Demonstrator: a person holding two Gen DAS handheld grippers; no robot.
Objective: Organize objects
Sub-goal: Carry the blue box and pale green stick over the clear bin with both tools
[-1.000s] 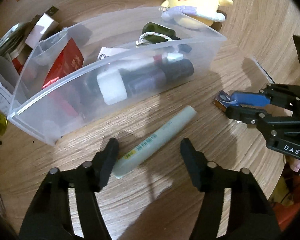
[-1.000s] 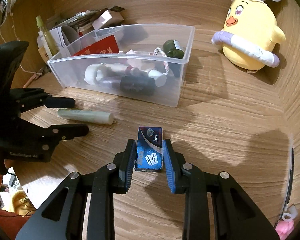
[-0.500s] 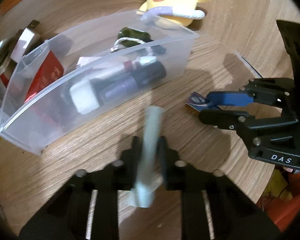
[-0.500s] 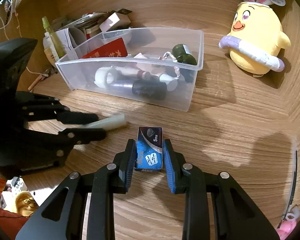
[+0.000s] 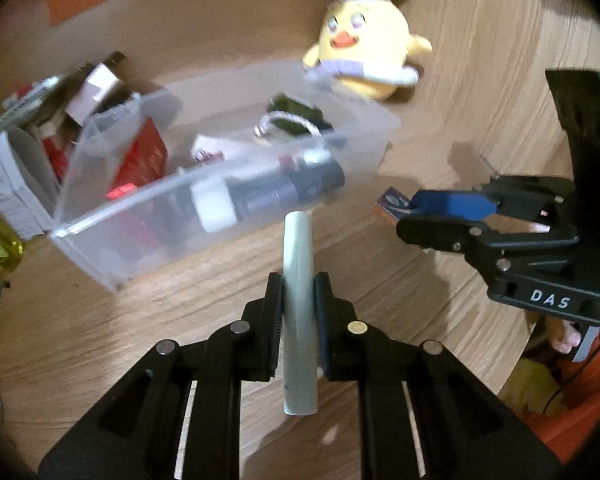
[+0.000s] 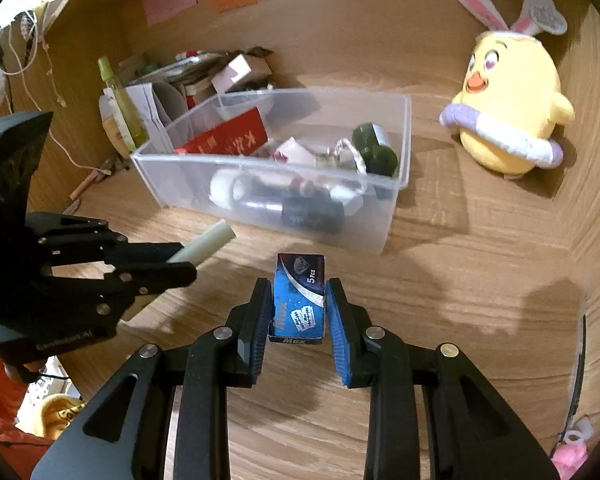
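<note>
As the left wrist view shows, the left tool [image 5: 297,300] is clamped on the tube [image 5: 298,308], whose long axis runs along the fingers, its far end aimed at the bin [image 5: 100,256] just beyond. A second ago this tool stood open with the tube lying slantwise on the tabletop [image 5: 100,340]; now the tube is lifted clear.

In the right wrist view, the right tool [image 6: 299,308] grips the blue box [image 6: 299,300], low over the tabletop in front of the bin's near wall, unchanged. The left tool seems nearer to dropping its load in.
</note>
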